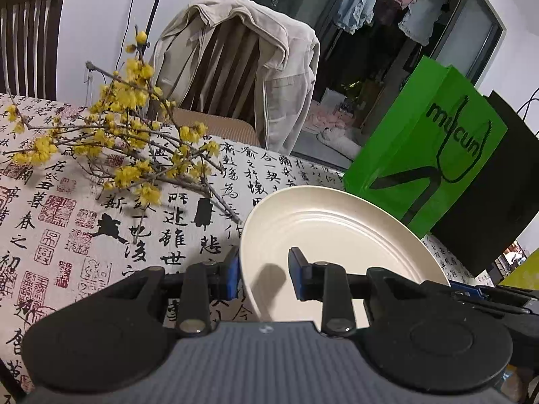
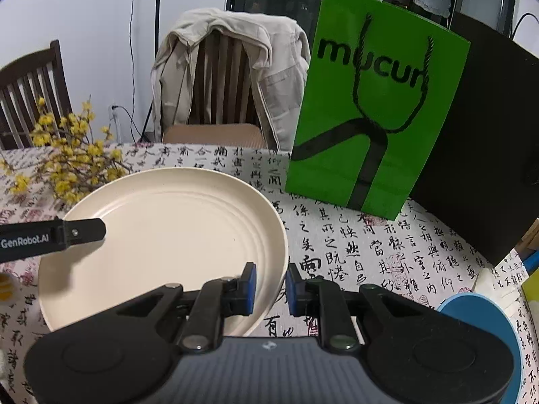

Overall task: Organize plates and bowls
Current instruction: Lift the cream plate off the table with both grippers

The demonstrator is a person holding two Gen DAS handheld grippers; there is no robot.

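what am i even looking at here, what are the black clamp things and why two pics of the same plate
The black clamps are hand-held two-finger grippers, one in each of a person's hands, each with a camera looking along its fingers. So both pictures show one moment: one from the left gripper, one from the right gripper. Both grip the rim of the same cream plate from opposite sides; it seems held tilted above the tablecloth with black calligraphy. In the right view, the black bar over the plate's far side is the left gripper's finger. Also there: yellow flowering branches, a green paper bag, and a blue dish at the right.
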